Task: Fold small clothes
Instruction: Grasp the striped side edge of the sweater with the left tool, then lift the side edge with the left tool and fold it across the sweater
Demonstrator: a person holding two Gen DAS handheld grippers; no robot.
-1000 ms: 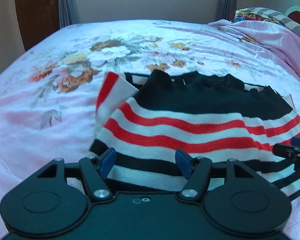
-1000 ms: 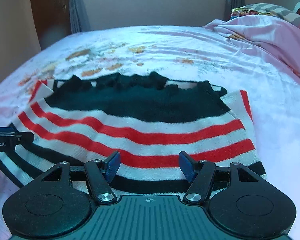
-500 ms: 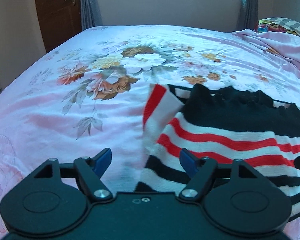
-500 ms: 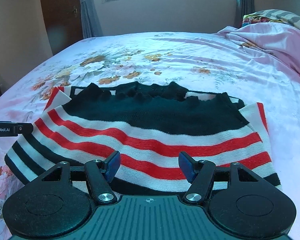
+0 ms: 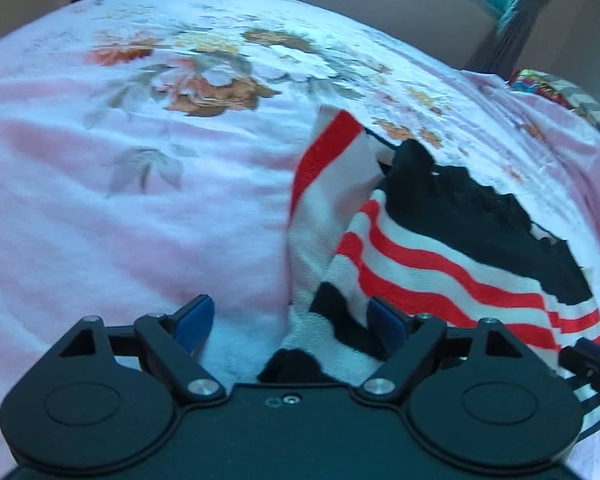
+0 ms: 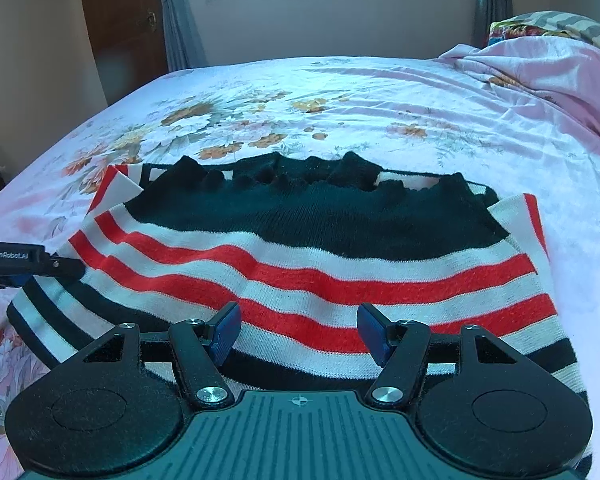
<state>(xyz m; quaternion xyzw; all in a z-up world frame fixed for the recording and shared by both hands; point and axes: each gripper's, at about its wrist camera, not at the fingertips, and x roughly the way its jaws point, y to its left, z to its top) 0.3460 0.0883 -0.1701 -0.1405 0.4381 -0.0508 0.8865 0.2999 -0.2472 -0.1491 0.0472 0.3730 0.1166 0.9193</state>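
A small knit sweater (image 6: pixel 308 248), black at the top with red, white and black stripes, lies flat on the bed. In the left wrist view the sweater (image 5: pixel 440 256) fills the right half, one sleeve folded in along its left edge. My left gripper (image 5: pixel 290 320) hovers at that lower left edge. Its jaws are opening, and the hem corner lies loose between them with no pad pressing on it. It also shows as a black finger, the left gripper (image 6: pixel 24 260), at the left of the right wrist view. My right gripper (image 6: pixel 299 332) stands open over the striped hem, gripping nothing.
The bed sheet (image 6: pixel 380 100) is pink with flower prints and stretches far beyond the sweater. A bunched pink blanket (image 6: pixel 540 68) and patterned pillows lie at the far right. A brown door (image 6: pixel 120 20) and a curtained window stand behind the bed.
My left gripper slid left from over the stripes to the sweater's left edge, rolled, and its jaws spread wider. The right gripper stayed open over the hem.
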